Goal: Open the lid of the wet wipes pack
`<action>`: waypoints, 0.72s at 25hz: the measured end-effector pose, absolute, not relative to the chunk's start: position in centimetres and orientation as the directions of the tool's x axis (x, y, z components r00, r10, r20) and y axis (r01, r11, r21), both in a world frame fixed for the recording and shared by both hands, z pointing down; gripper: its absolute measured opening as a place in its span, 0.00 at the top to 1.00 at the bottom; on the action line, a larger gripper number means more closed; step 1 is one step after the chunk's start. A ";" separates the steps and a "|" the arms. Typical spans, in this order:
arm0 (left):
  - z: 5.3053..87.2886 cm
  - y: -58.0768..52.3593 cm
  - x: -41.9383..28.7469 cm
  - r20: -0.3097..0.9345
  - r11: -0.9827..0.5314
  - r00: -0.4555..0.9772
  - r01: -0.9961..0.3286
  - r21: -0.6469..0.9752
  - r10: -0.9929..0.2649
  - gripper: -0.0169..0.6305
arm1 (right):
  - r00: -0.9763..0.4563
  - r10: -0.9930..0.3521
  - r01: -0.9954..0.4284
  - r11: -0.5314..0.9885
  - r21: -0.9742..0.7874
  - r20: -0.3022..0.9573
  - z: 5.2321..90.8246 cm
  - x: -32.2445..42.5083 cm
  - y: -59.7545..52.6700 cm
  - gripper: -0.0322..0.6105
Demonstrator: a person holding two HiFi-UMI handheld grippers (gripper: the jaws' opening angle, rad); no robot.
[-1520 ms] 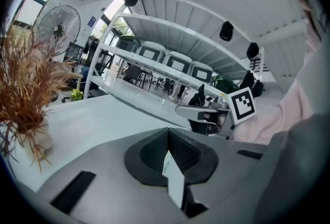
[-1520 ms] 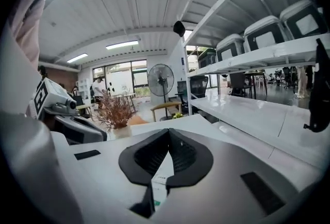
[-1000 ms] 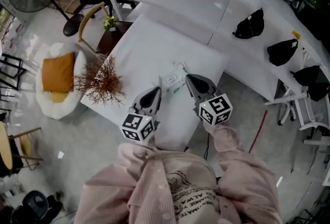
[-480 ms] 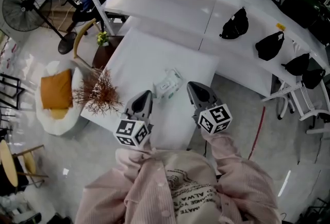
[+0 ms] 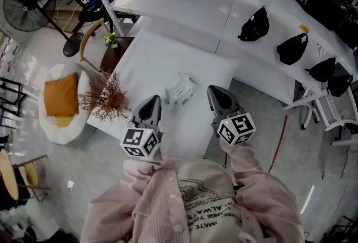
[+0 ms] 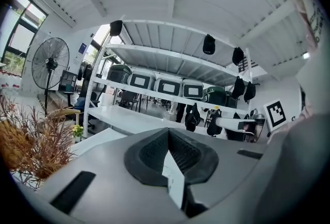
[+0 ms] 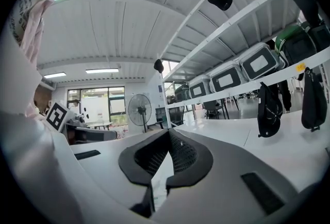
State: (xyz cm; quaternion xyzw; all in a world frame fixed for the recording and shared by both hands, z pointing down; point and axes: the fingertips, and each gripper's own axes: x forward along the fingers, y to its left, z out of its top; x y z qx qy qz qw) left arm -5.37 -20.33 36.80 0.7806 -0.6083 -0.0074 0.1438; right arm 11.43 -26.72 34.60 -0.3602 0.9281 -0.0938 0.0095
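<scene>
The wet wipes pack [image 5: 182, 89], white with pale green print, lies on the white table [image 5: 162, 57] between and just beyond my two grippers. A flap at its far end looks lifted; I cannot tell more. My left gripper [image 5: 154, 99] hovers to the pack's near left, shut and holding nothing. My right gripper [image 5: 213, 90] hovers to the pack's right, also shut and empty. Neither touches the pack. In the left gripper view the jaws [image 6: 168, 132] meet at their tips and point level at shelves; the right gripper [image 7: 169, 133] looks the same. The pack is outside both gripper views.
A dried reddish plant [image 5: 106, 96] stands at the table's left edge. Beyond it are a white chair with an orange cushion [image 5: 61, 93], a fan [image 5: 25, 4] and a small potted plant [image 5: 111, 40]. Black bags [image 5: 254, 24] lie on the long white counter [image 5: 184, 4] behind.
Both grippers have drawn back from the pack toward the person and risen a little, the right one more. The pack stays on the table.
</scene>
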 end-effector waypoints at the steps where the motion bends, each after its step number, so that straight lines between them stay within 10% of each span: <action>1: 36.8 -20.3 -5.4 0.164 -0.215 0.256 -0.948 0.233 -0.953 0.98 | -0.740 -0.670 -0.666 0.722 -0.187 0.048 34.6 11.4 -26.8 0.95; 18: 37.3 -20.2 -6.1 0.185 -0.176 0.222 -0.956 0.236 -0.957 0.98 | -0.737 -0.674 -0.670 0.715 -0.202 0.057 34.9 11.3 -26.6 0.95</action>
